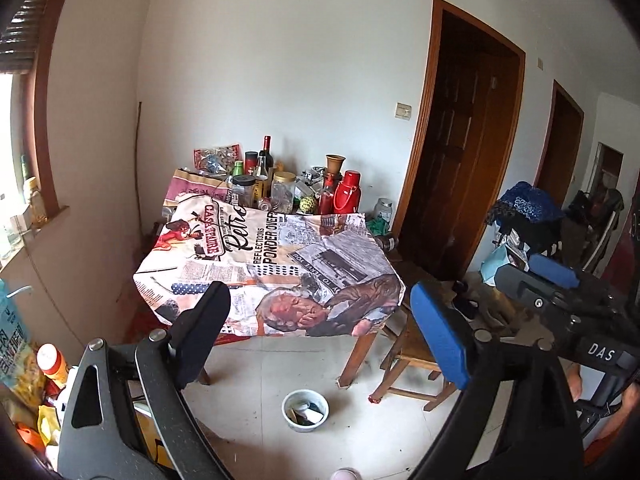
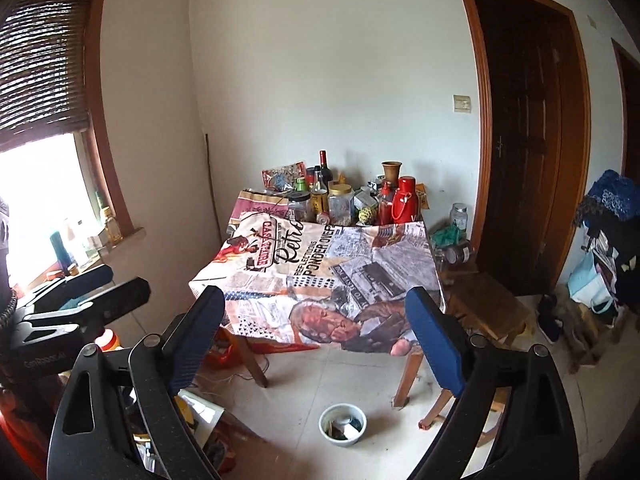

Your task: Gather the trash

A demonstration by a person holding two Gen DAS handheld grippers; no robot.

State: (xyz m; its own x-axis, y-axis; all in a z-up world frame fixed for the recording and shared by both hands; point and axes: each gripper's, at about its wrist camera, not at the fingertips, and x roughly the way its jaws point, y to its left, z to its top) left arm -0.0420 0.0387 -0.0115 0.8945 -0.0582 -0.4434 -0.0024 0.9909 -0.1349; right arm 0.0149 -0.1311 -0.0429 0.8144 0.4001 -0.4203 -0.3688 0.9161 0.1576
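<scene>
A white bowl (image 1: 305,410) with scraps of trash inside sits on the tiled floor in front of the table; it also shows in the right wrist view (image 2: 343,425). My left gripper (image 1: 320,320) is open and empty, held well above and short of the bowl. My right gripper (image 2: 316,328) is open and empty too, at a similar height. The right gripper shows at the right edge of the left wrist view (image 1: 560,280), and the left gripper shows at the left of the right wrist view (image 2: 80,292).
A table (image 1: 264,264) under a printed newspaper-style cloth holds bottles, jars and a red flask (image 1: 347,192) at its far end. A wooden stool (image 1: 412,356) stands at its right. Bags and packets (image 1: 24,360) pile at the left. Two dark doors (image 1: 460,140) are on the right.
</scene>
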